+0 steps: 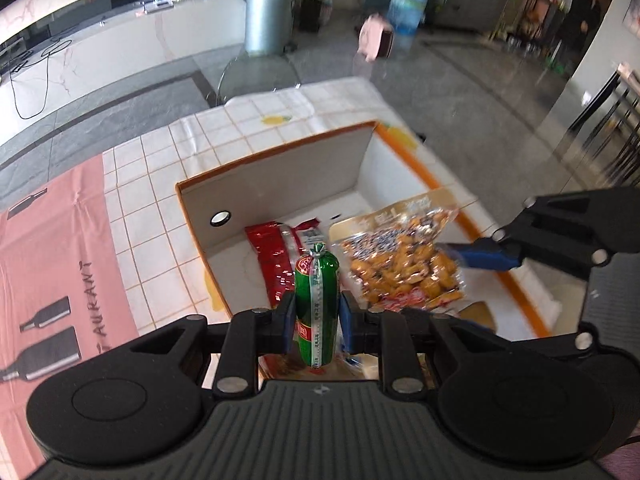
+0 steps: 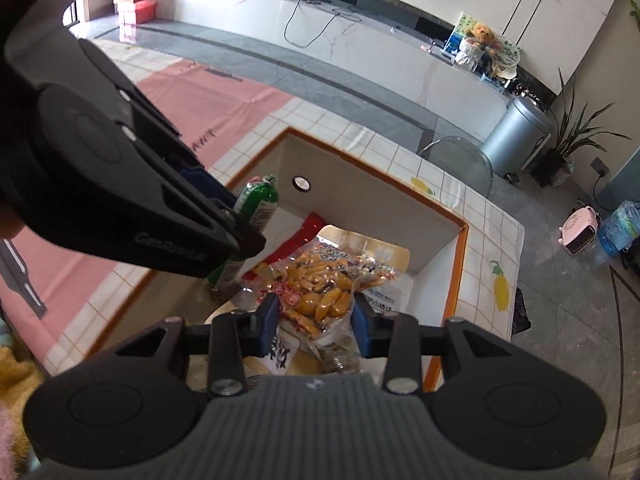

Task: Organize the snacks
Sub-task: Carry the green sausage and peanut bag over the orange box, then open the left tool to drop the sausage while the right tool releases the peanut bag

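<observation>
Green sausage [image 1: 317, 304] clamped upright between left fingers [image 1: 289, 318], above box [image 1: 280, 168]

Upright green sausage [image 1: 317, 304]; clear snack bag [image 1: 400, 264] over box [image 1: 280, 168]

The setting looks like a home living and dining room. A long white marble-look console [image 2: 360, 36] runs along the wall, carrying a teddy bear [image 2: 482, 34] and cables. A grey pedal bin [image 1: 269, 16], potted plants [image 2: 568, 144], a water jug [image 1: 407, 6], a pink heater [image 2: 580, 230] and a table with a tiled-pattern cloth [image 1: 160, 184] fill the room.
</observation>
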### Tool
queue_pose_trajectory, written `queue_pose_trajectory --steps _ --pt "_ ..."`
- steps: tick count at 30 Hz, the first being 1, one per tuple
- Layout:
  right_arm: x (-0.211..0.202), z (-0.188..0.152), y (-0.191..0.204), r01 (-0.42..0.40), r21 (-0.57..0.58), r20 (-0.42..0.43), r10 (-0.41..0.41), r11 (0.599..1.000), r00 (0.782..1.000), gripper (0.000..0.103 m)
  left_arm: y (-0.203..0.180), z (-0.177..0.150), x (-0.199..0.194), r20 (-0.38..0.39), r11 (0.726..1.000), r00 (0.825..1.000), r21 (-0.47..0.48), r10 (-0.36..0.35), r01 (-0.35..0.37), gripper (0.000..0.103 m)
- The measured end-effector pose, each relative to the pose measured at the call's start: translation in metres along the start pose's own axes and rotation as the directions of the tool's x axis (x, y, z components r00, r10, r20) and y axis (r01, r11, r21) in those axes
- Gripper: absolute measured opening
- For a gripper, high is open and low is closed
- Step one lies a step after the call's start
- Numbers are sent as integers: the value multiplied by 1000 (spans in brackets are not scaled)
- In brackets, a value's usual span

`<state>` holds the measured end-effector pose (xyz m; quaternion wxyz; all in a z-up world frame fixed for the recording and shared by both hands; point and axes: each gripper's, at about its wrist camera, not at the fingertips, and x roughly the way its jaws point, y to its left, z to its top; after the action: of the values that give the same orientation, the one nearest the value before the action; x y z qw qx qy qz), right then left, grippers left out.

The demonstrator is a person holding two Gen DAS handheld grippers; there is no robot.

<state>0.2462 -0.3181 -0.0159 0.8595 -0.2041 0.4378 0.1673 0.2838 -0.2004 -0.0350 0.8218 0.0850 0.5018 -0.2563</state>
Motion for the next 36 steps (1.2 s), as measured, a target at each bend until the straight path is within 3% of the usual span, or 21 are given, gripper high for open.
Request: queue_pose_trajectory --steps 7,12,19,25,30,34,36 --pt "39 5 -13 -15 -13 -50 14 1000 999 36 -8 18 35 -56 985 991 134 122 -113 25" --pt "60 4 -21 -27 -29 -69 25 999 997 36 -9 24 57 -90 967 980 202 178 -157 25" --pt "80 2 -27 -55 -33 -79 52 998 996 35 -16 24 79 -122 926 957 308 264 -217 25" --pt "89 2 -27 -69 -41 -97 64 997 993 35 -18 24 81 -116 918 951 319 285 -237 29" --pt "84 3 -28 -52 -44 -97 47 998 994 36 -23 26 76 -110 926 959 311 261 -216 32" --pt "79 4 -30 -53 -41 -98 49 998 994 55 -25 26 68 -95 931 964 299 249 -211 47" --pt "75 5 -33 -56 -32 -96 53 998 994 60 -26 27 63 -86 929 964 300 252 -216 52"
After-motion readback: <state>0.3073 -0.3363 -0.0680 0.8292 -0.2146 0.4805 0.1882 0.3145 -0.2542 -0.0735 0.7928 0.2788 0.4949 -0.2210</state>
